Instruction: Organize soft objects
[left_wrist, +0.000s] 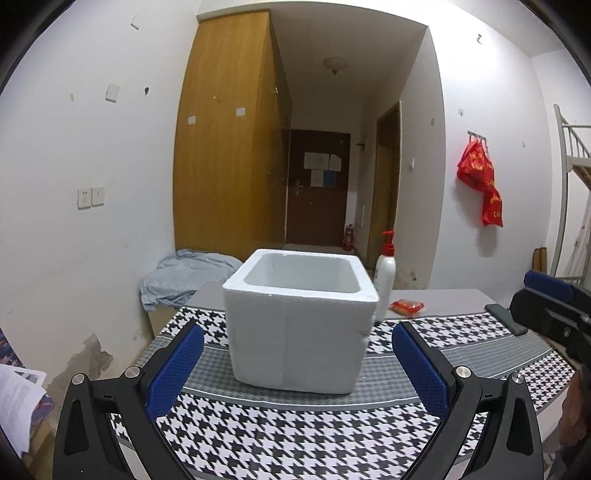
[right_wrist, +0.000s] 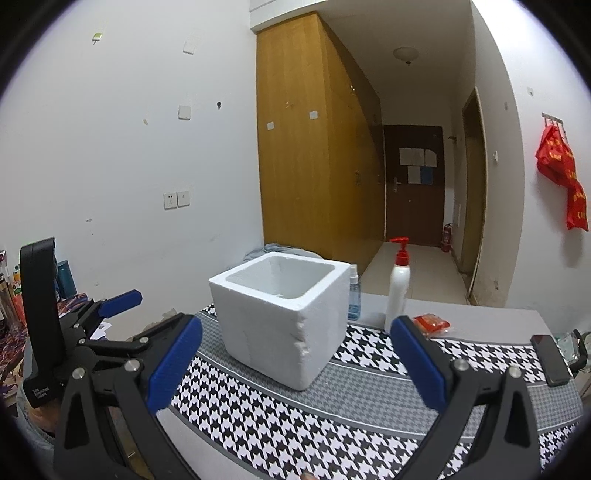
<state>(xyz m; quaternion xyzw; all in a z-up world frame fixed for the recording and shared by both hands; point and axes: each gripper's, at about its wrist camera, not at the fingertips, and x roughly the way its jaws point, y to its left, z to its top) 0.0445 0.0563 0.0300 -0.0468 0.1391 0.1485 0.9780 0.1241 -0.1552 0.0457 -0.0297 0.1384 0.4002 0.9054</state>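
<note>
Both claws stand apart, holding nothing. The red packet (right_wrist: 431, 322) lies flat at the table's far edge, just right of the white bottle (right_wrist: 397, 291), ahead-right of the right gripper (right_wrist: 295, 363) (the nearer one); the left gripper (left_wrist: 297, 363) faces the foam box (left_wrist: 299, 325).

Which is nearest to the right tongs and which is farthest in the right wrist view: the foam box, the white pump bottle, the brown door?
From the right tongs:
1. Foam box, straight ahead on the houndstooth cloth.
2. White pump bottle, behind the box, to the right.
3. Brown door, at the corridor's far end.
</note>
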